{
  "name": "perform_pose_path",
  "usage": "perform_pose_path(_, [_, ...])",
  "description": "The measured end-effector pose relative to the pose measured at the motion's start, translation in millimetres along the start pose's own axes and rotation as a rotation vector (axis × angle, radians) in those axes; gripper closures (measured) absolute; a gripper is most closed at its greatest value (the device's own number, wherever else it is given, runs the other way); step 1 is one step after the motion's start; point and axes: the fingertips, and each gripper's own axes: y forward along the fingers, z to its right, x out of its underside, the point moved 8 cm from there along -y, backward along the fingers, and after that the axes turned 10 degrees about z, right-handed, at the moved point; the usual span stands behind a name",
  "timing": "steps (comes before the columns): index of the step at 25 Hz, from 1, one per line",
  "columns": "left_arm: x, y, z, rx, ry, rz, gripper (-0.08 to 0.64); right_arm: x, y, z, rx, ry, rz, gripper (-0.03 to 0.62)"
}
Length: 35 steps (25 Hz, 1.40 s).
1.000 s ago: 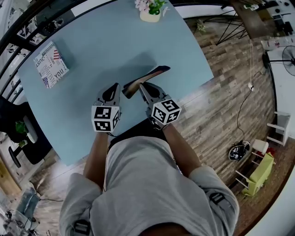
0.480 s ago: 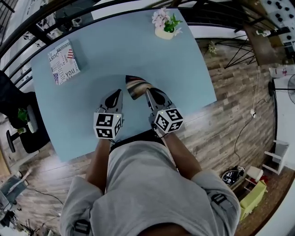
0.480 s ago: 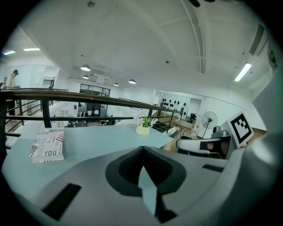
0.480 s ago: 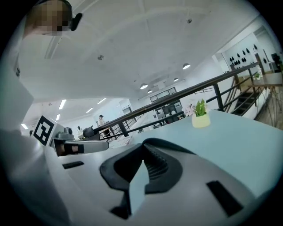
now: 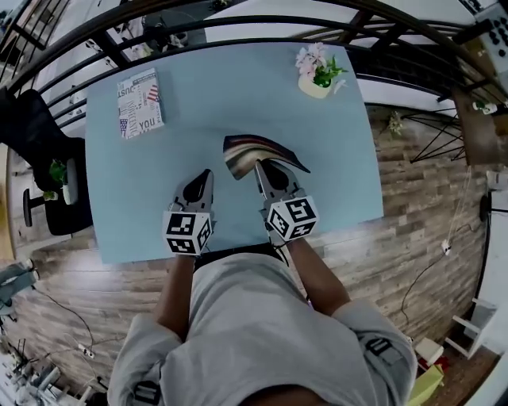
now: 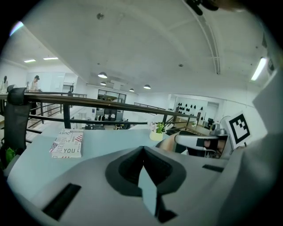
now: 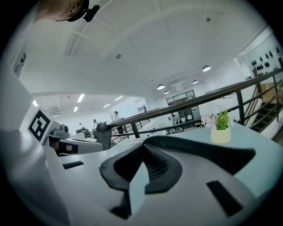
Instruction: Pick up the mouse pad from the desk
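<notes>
The mouse pad, striped on top and dark underneath, is off the blue desk and curls up from one edge. My right gripper is shut on that near edge; in the right gripper view the pad's dark underside runs off to the right of the jaws. My left gripper hovers to the left of the pad, apart from it. Its jaws are shut with nothing between them.
A printed booklet lies at the desk's far left and also shows in the left gripper view. A small flower pot stands at the far right corner. A dark railing runs behind the desk, and a black chair stands to its left.
The pad has come up off the desk in the right gripper, from one raised edge to hanging free. Both grippers have risen, and the left one now sits apart from the pad.
</notes>
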Motion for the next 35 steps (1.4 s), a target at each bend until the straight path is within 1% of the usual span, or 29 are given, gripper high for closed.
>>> perform_pose_path(4, [-7,-11,-1,-0.055,0.003,0.044,0.548,-7,8,-8,-0.073,-0.061,0.011,0.574])
perform_pose_path(9, [-6,-21,-6,-0.077,-0.015,0.059,0.548,-13,12,-27,-0.12,-0.122,0.013,0.574])
perform_pose_path(13, [-19,-32,-13,-0.075,-0.01,0.092,0.548,-23,16,-42,-0.12,-0.177,0.019,0.574])
perform_pose_path(17, [-37,-47,-26,-0.08,0.005,0.136,0.548,-34,21,-61,-0.114,-0.205,0.045,0.574])
perform_pose_path(21, [-52,-55,-40,-0.087,0.013,0.189,0.548,-45,29,-79,-0.128,-0.246,0.072,0.574])
perform_pose_path(27, [-67,-61,-50,-0.077,0.019,0.238,0.548,-60,41,-97,-0.129,-0.276,0.092,0.572])
perform_pose_path(32, [-85,-67,-59,-0.069,0.008,0.297,0.548,-81,47,-106,-0.111,-0.375,0.122,0.572])
perform_pose_path(35, [-94,-71,-65,-0.068,0.012,0.325,0.548,-90,50,-110,-0.101,-0.408,0.141,0.572])
